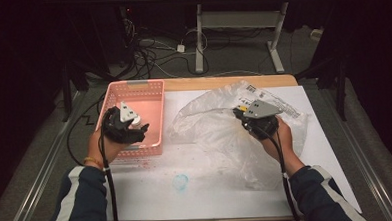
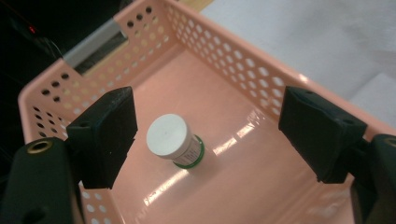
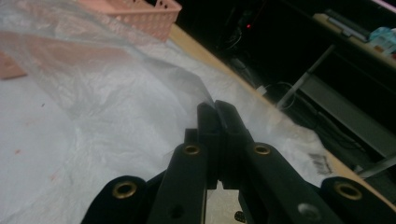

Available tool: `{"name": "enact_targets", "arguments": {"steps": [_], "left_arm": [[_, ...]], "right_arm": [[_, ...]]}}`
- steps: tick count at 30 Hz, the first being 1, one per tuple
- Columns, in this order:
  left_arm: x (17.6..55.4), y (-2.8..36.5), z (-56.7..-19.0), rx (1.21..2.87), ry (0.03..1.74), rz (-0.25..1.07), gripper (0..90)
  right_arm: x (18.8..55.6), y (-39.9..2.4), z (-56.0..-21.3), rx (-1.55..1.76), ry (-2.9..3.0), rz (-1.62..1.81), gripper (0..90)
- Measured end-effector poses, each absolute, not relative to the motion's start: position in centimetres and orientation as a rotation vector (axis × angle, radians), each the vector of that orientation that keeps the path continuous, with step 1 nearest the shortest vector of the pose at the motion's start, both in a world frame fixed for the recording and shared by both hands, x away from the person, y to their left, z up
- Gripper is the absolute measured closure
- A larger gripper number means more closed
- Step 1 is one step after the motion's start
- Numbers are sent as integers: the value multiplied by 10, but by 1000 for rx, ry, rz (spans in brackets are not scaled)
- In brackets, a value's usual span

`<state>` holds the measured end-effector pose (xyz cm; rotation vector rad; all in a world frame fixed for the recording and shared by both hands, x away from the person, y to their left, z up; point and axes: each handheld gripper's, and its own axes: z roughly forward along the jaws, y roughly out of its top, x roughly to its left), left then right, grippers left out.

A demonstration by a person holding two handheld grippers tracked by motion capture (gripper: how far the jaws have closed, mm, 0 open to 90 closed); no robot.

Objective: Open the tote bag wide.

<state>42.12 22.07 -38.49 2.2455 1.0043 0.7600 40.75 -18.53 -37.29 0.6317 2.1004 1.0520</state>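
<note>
The left gripper (image 2: pixel 205 135) hangs released over the pink basket (image 2: pixel 243 70), a white-capped jar (image 2: pixel 173 140) standing on the basket floor below and between its fingers. The right gripper (image 3: pixel 218 116) is clenched, seemingly pinching the clear plastic bag's (image 3: pixel 116 88) edge.

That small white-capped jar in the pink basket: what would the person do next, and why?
Probably draw the left hand-held gripper up and away from the pink perforated plastic basket. Its jaws stand wide open, the small white-capped jar stands free on the basket floor, and the right hand-held gripper pinches the clear plastic bag.
</note>
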Motion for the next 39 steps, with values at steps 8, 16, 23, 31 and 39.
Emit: {"name": "enact_targets", "arguments": {"steps": [8,16,23,31,39], "left_arm": [[467,224,-402,2344,1173,585,188],[488,222,-417,2398,1266,521,296],[497,235,-425,2396,1354,490,342],[501,233,-429,2423,1319,457,404],[499,232,-427,2433,1307,496,478]], "right_arm": [[411,-189,-359,628,2010,1087,900],[409,-185,-360,624,2020,1106,900],[407,-183,-363,607,2044,1116,900],[404,-182,-370,594,2068,1136,900],[402,-186,-372,599,2075,1137,900]]}}
